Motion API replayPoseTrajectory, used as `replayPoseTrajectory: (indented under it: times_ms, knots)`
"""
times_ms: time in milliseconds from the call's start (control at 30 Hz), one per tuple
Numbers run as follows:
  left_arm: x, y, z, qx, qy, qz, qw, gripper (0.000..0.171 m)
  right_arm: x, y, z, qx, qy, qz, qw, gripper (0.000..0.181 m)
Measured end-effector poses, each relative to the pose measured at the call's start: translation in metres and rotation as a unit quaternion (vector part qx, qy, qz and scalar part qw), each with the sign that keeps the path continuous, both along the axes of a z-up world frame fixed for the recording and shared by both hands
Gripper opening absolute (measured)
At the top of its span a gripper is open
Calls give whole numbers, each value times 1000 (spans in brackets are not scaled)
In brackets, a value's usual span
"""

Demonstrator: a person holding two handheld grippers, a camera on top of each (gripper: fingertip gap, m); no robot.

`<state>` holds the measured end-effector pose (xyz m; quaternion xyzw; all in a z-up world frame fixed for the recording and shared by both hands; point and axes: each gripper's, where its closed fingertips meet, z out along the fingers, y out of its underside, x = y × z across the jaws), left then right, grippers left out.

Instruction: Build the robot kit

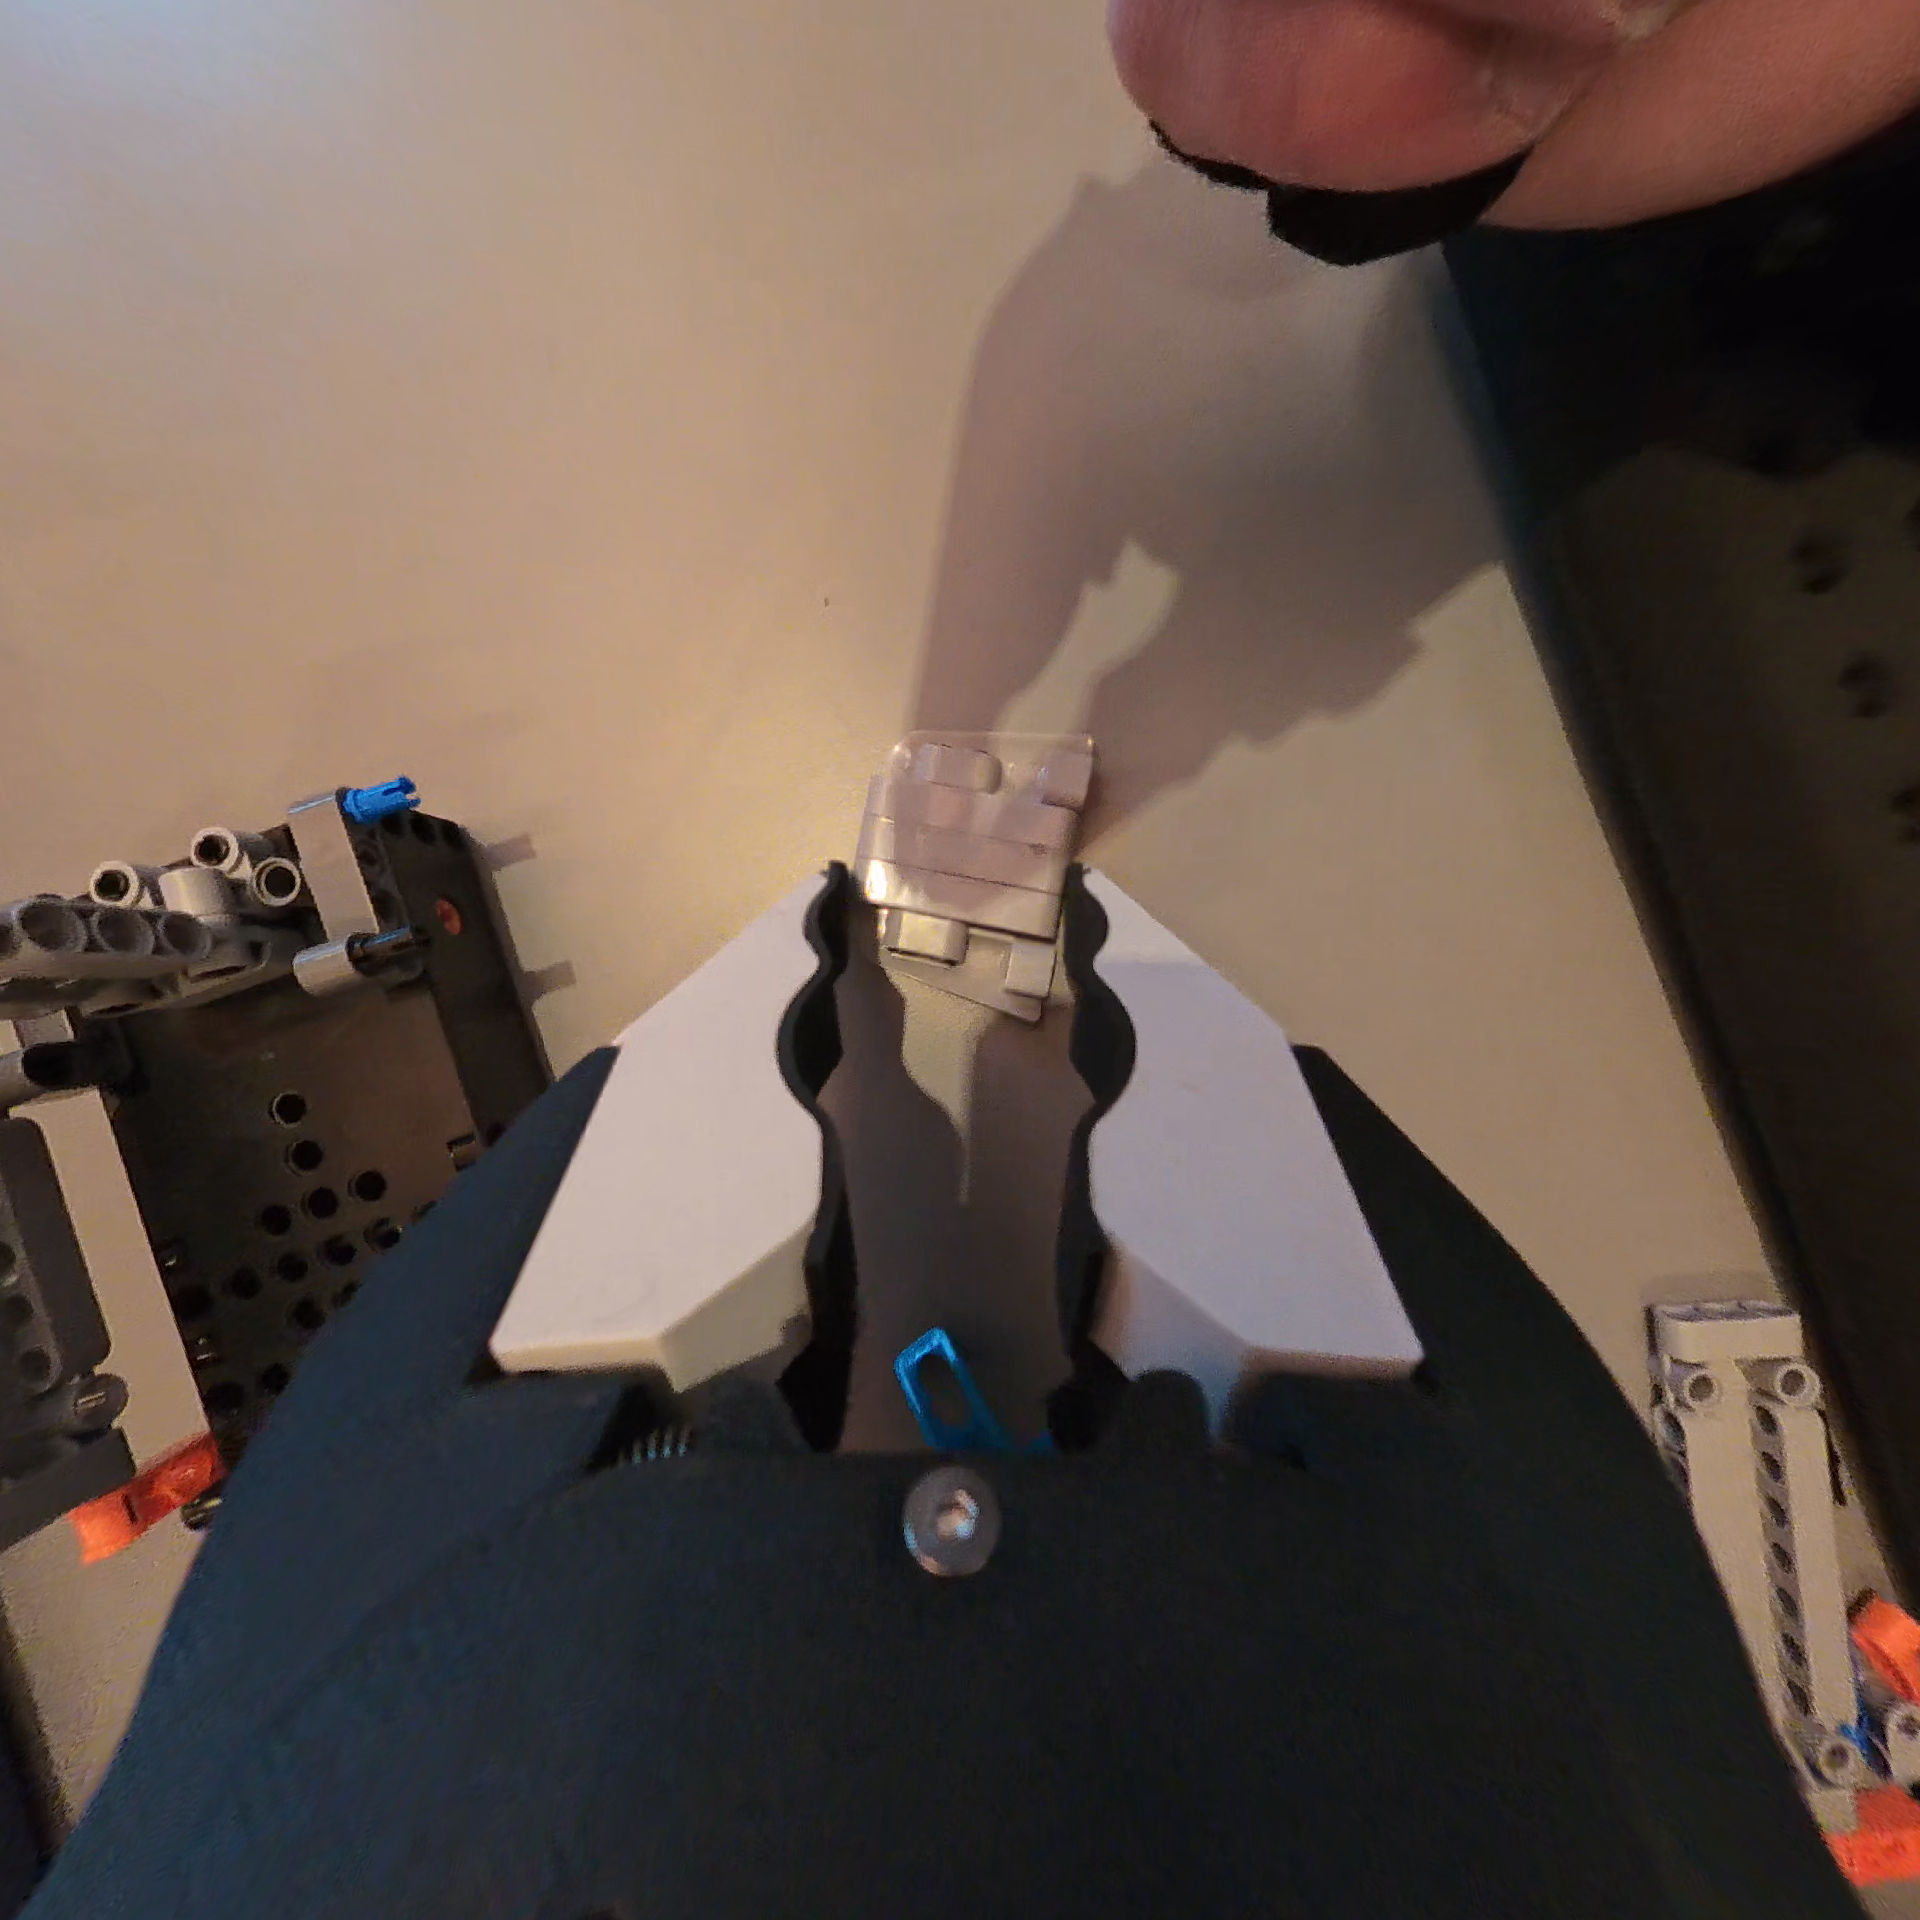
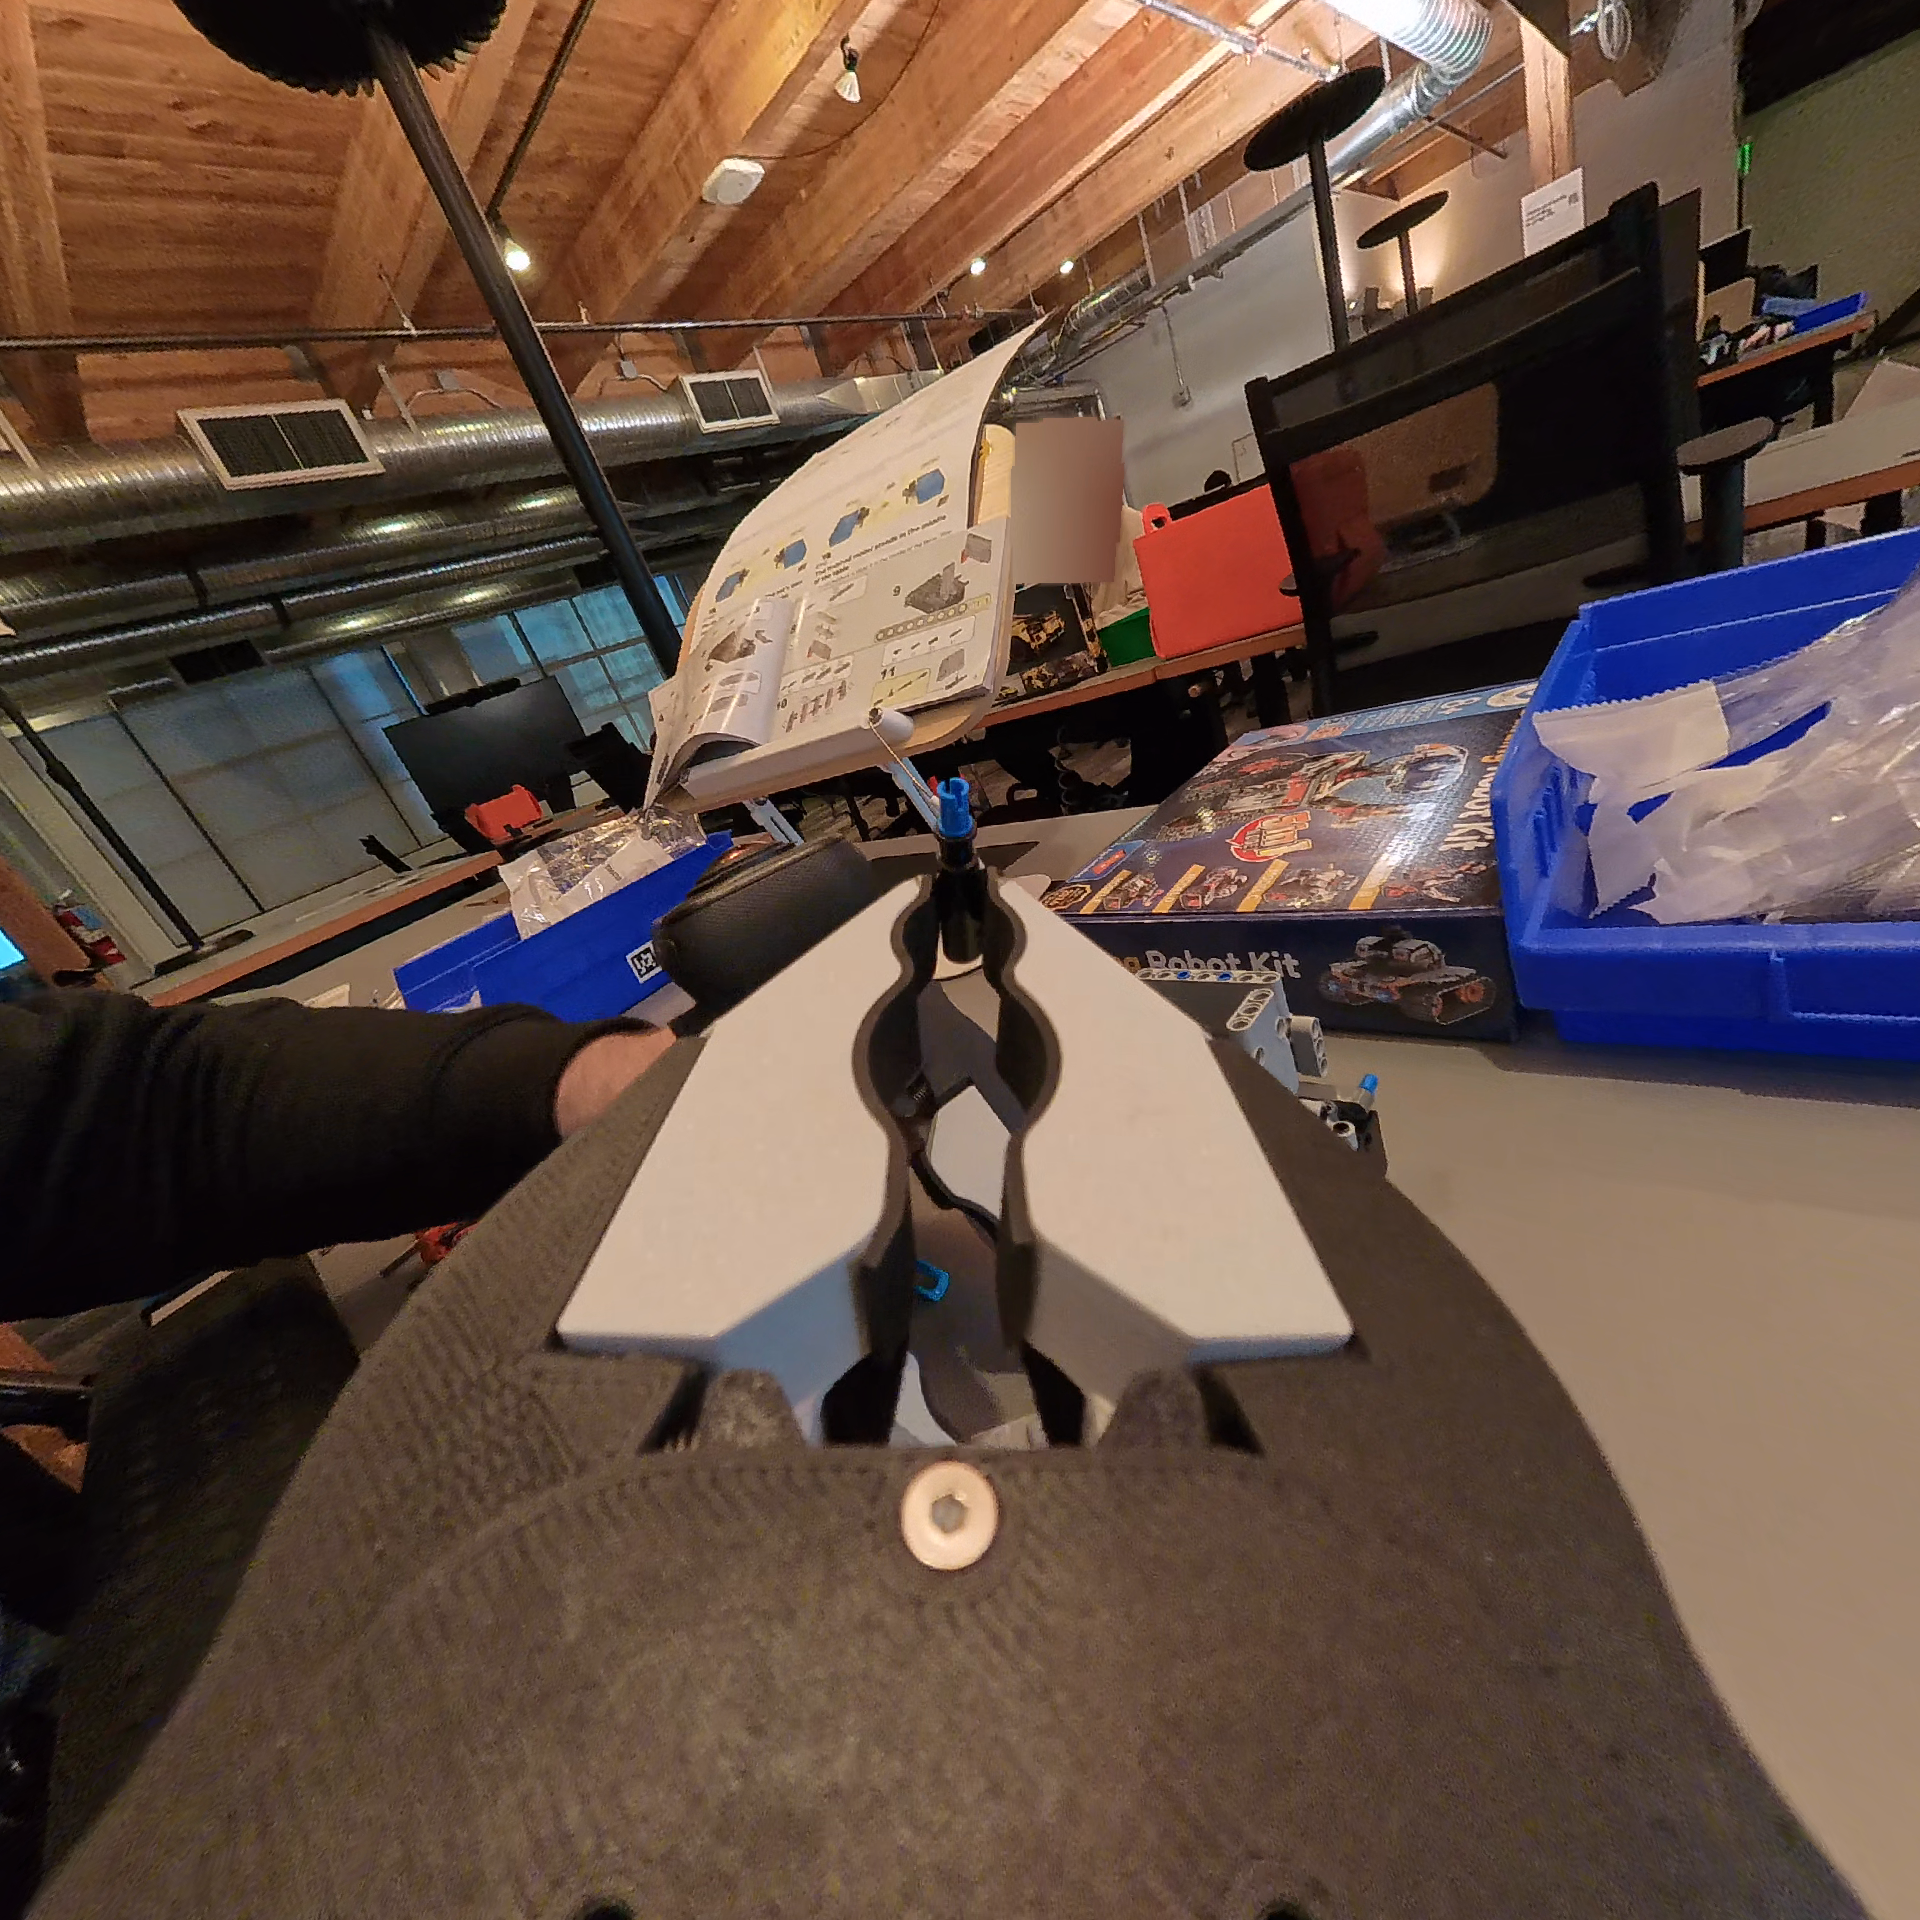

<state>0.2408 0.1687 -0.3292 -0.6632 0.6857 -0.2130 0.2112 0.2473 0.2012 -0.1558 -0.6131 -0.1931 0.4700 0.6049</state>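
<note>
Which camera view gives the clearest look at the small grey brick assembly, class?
The left wrist view: the grey brick assembly sits centred, pinched at the tips of the left hand-held gripper above the pale table. The right wrist view does not show it.

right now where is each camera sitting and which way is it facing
Left wrist view: on the left gripper, facing down at the pale table; its fingers pinch a small clear bag of grey pieces; a hand shows at top.
Right wrist view: on the right gripper, facing level across the room at an open booklet; it grips a blue-tipped black pin; a black sleeve shows at left.
Shared: grey brick parts on the table.
</note>
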Motion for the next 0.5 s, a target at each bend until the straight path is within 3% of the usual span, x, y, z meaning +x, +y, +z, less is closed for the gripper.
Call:
replayPoseTrajectory:
  times_ms: [267, 500]
  knots:
    - [-18, -7, 3, 21, -17, 18, 999, 37, -2, 0, -2, -1, -5, 2, 1000, 5]
    - [-57, -11, 33, 6, -63, 65, 996, 37, -9, 0, -6, -3, -21, 10, 1000, 5]
